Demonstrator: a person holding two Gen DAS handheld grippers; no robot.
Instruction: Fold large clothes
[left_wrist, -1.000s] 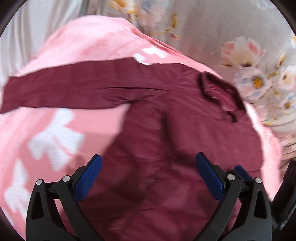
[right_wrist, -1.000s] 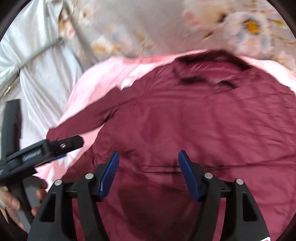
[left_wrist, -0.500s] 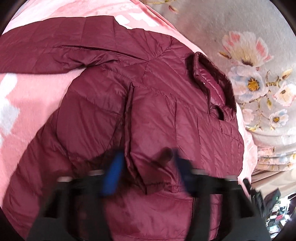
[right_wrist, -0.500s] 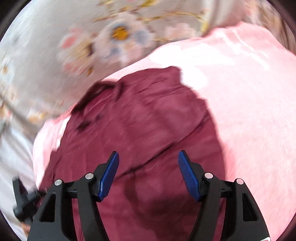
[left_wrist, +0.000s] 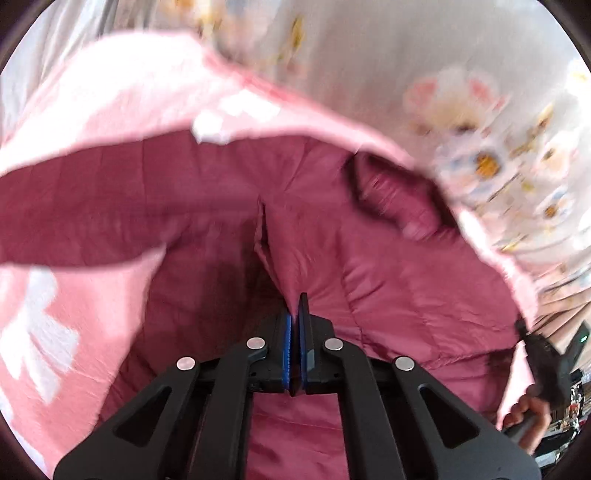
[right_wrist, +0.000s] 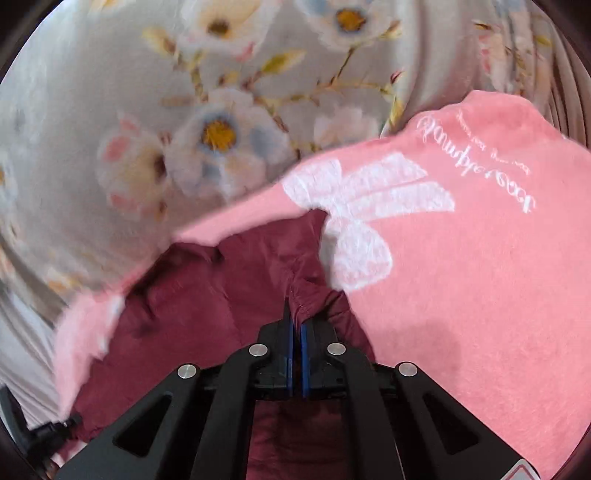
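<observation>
A dark maroon quilted jacket (left_wrist: 406, 288) lies spread on a pink blanket (left_wrist: 92, 110), one sleeve stretched out to the left and the collar at the upper right. My left gripper (left_wrist: 294, 306) is shut on a raised fold of the jacket near its middle seam. In the right wrist view the jacket (right_wrist: 207, 306) bunches up at its edge beside the pink blanket (right_wrist: 480, 277). There my right gripper (right_wrist: 293, 317) is shut on a pinch of that maroon fabric.
A grey floral bedsheet (right_wrist: 184, 110) lies beyond the blanket, and it fills the top right of the left wrist view (left_wrist: 461, 74). A hand (left_wrist: 532, 410) holding the other gripper shows at the lower right. White bow prints mark the blanket.
Both grippers went from wide open to shut, each pinching jacket fabric. The right gripper swung across to the jacket's edge by the white bow print. The left moved in over the jacket's middle.
</observation>
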